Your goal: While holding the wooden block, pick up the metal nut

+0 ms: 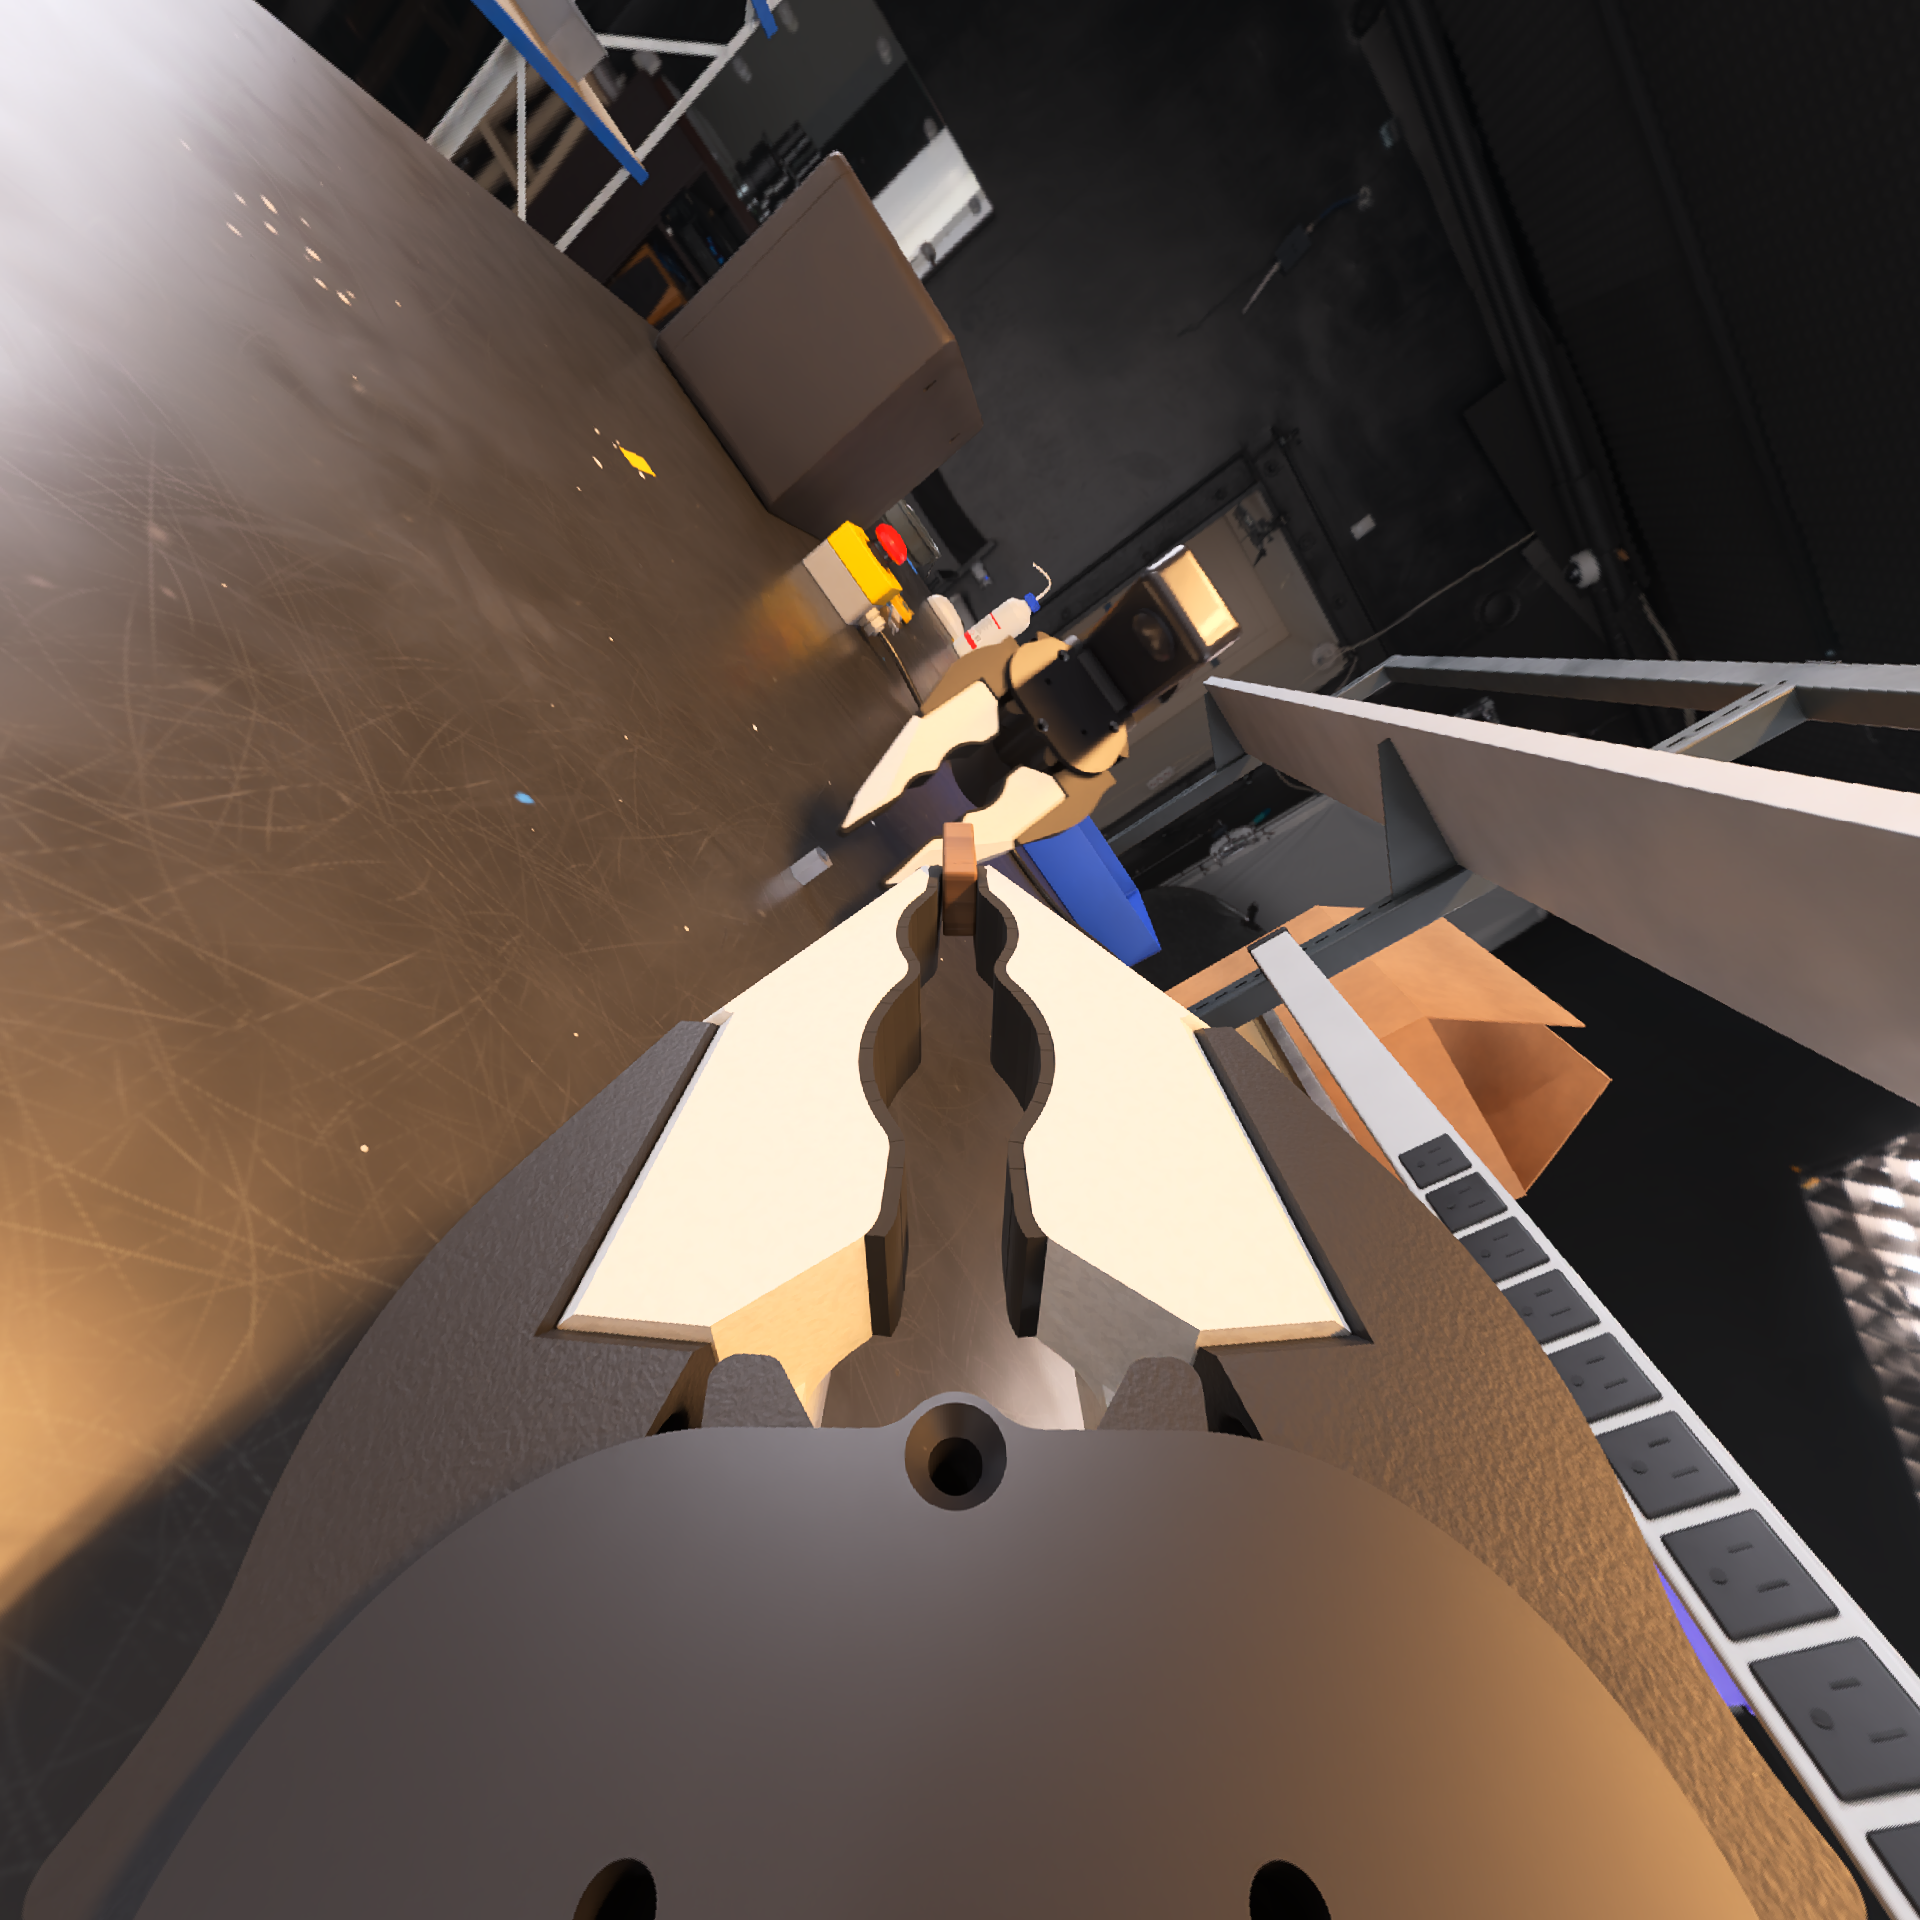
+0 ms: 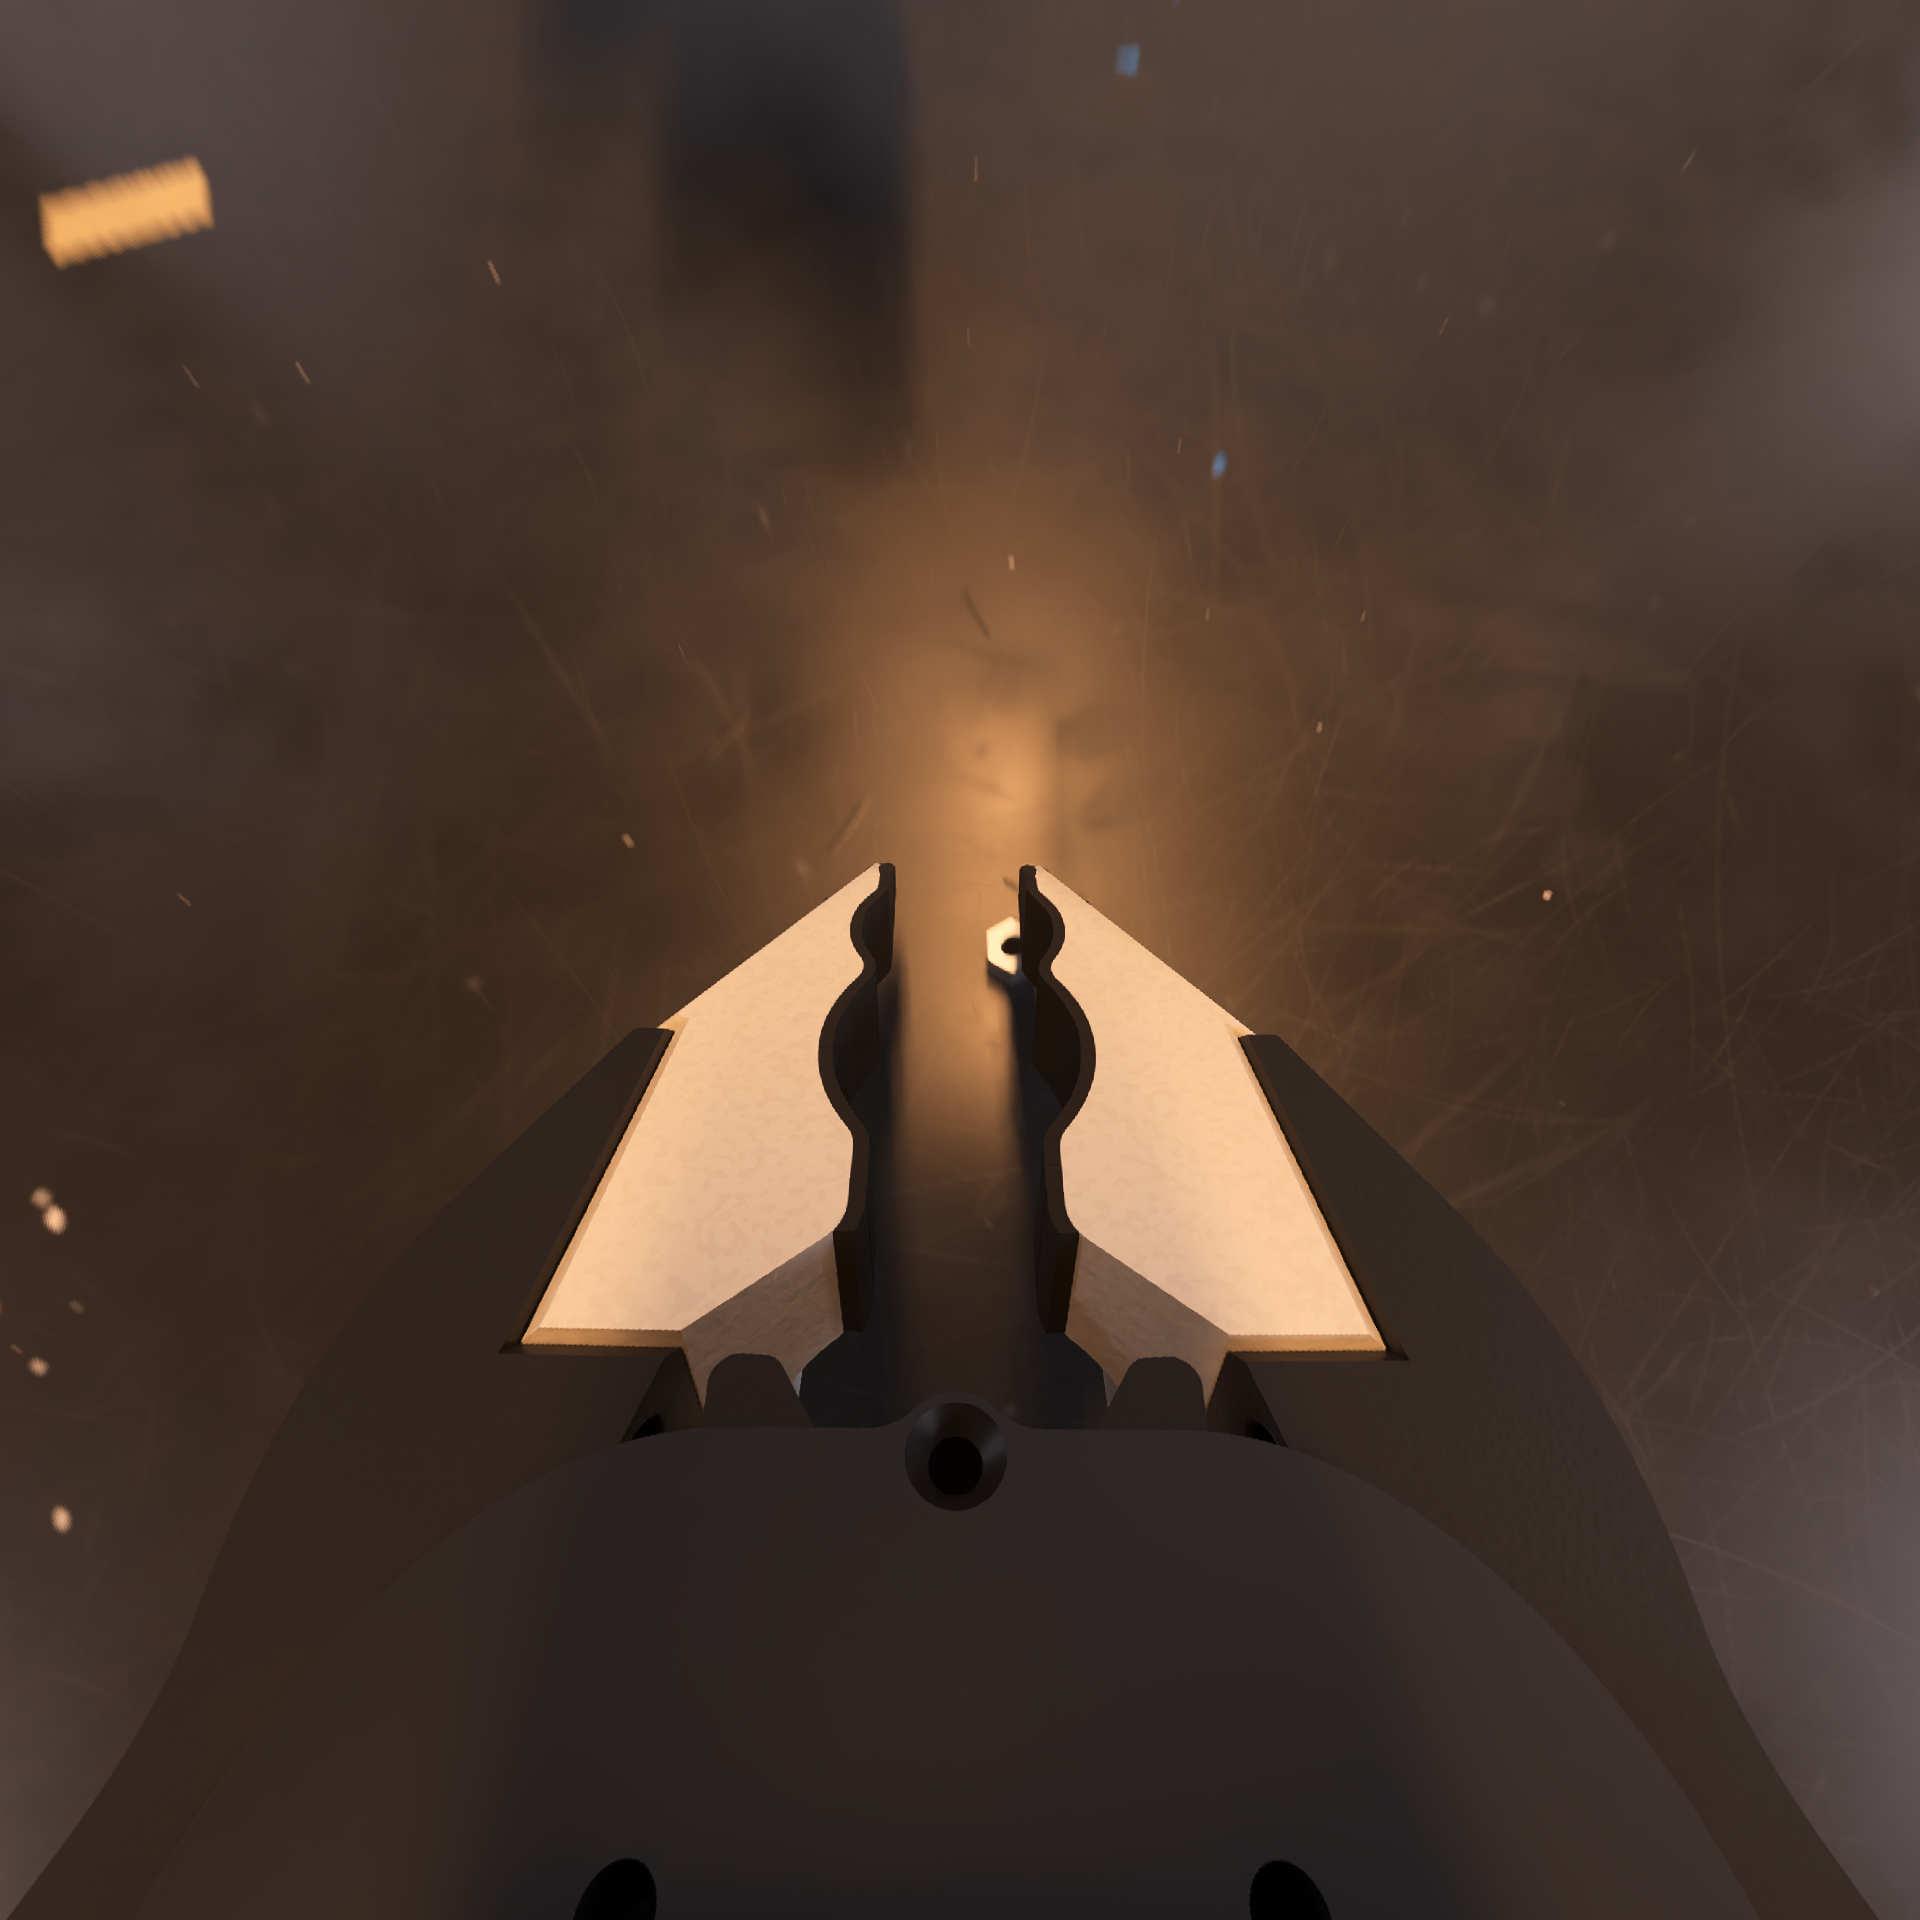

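A: Count, left to right?

B: Two grippers, one block, one nut, one threaded stud. The left gripper (image 1: 958,883) has its fingers clamped on the single wooden block (image 1: 958,878), pinched at the very tips and held off the desk (image 1: 312,727).

A: Other one?

B: The right gripper (image 2: 956,894) has its fingers apart with a narrow gap, pointing down at the scratched metal top. In the left wrist view it hangs beyond the block, towards the desk's far edge.

A: Nut?

B: One metal nut (image 2: 1003,945), small, hex, lying on the desk between the tips and right against the inner face of the right-hand finger (image 2: 1143,1122). Touching or not, can't tell. The other finger is clear of it.

A: Extras?

B: One threaded stud (image 2: 127,210), blurred, well off to the left of the open fingers. One blue bin (image 1: 1091,894) and one cardboard box (image 1: 1455,1039) past the desk edge, and one power strip (image 1: 1558,1309) running along that edge.
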Available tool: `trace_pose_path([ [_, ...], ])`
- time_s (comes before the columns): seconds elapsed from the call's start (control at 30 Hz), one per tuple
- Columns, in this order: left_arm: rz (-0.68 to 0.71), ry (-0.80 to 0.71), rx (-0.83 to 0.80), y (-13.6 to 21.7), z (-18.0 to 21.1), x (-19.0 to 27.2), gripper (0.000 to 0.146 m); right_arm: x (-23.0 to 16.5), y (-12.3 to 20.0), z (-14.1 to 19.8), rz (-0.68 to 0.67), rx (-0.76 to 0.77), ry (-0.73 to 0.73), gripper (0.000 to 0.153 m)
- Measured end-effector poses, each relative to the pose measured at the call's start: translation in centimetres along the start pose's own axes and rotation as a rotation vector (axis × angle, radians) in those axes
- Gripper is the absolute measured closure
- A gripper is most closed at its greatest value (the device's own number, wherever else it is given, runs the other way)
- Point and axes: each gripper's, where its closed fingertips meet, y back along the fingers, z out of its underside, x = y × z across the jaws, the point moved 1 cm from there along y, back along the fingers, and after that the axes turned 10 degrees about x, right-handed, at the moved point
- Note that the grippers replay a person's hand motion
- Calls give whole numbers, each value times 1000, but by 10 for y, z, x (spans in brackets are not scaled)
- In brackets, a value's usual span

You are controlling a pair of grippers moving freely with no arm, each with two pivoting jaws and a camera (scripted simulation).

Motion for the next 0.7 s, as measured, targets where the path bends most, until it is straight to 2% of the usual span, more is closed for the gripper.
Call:
trace_pose_path([
  [0.17,-8,18,-23,0,4,2,141,7,-10,22,-39,-120,9,126],
  [0.3,-17,43,-37,-2,6,0,141,11,-11,25,-54,-166,-30,137],
  [0.4,-68,51,-86,-4,11,-8,141,8,-7,19,-57,-182,105,137],
  [0.5,-154,47,-153,-3,19,-18,141,4,11,-14,-24,-179,216,137],
  [0.6,-242,11,-214,-5,27,-26,141,9,29,-54,38,-260,327,137],
  [0.7,-317,-8,-265,-12,34,-32,141,14,26,-86,53,-333,379,137],
])
